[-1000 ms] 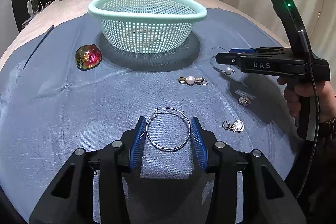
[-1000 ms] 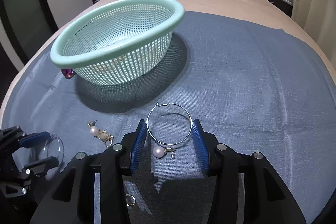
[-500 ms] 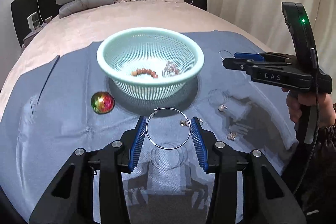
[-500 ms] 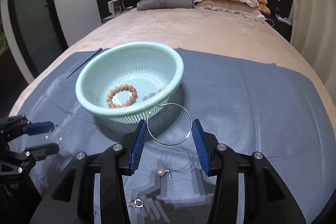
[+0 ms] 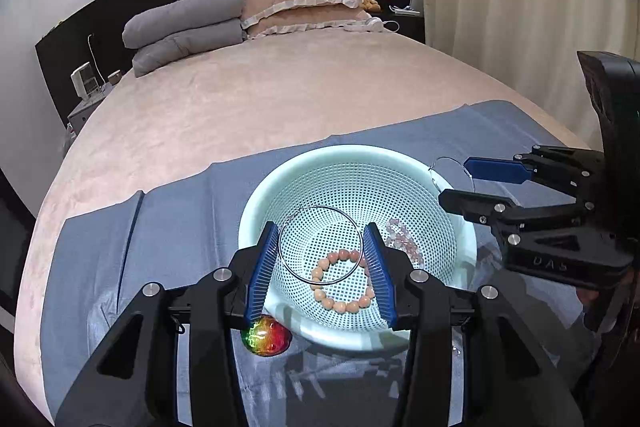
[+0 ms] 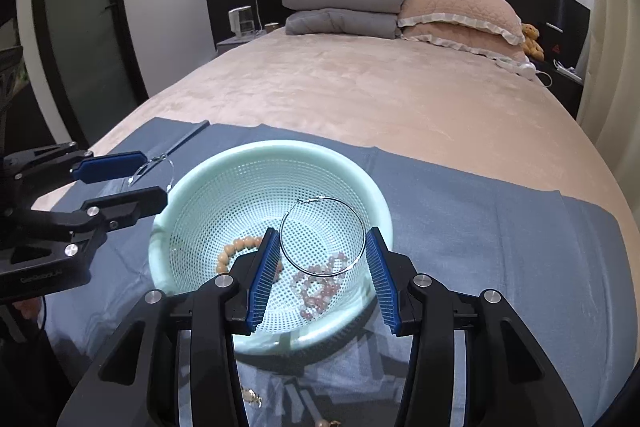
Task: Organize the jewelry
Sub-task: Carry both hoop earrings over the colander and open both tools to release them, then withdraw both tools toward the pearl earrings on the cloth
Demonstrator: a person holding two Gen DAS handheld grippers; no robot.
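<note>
- Left gripper (image 5: 322, 259): jaws clamped across the width of a thin silver hoop earring (image 5: 320, 245); the ring stands between the blue pads, its clasp at the upper left, well clear of the cloth.
- Right gripper (image 6: 320, 259): likewise gripping a second silver hoop earring (image 6: 322, 237) edge to edge, clasp at the top.
- Mint-green mesh basket (image 5: 400, 157): sits on the blue-grey cloth (image 5: 168, 227) spread over the pink bedspread (image 5: 280, 95). It holds a peach bead bracelet (image 5: 344, 287) and a pale pink bead strand (image 6: 320, 287).
- Key relation: each hoop hangs directly over the basket's open bowl, inside the rim line as each wrist camera sees it. The left gripper comes in over one side of the rim, the right over the opposite side; neither looks nearer than the other.
- Judgement: the drop needs only the jaws to part; a thin hoop could catch on a ribbed pad or snag the mesh on landing.
- Iridescent red-green ornament (image 5: 267, 337): on the cloth just beside the basket's near wall, under the left gripper's finger.
- Small gold pieces (image 6: 252, 397): on the cloth below the right gripper; too small to identify.
</note>
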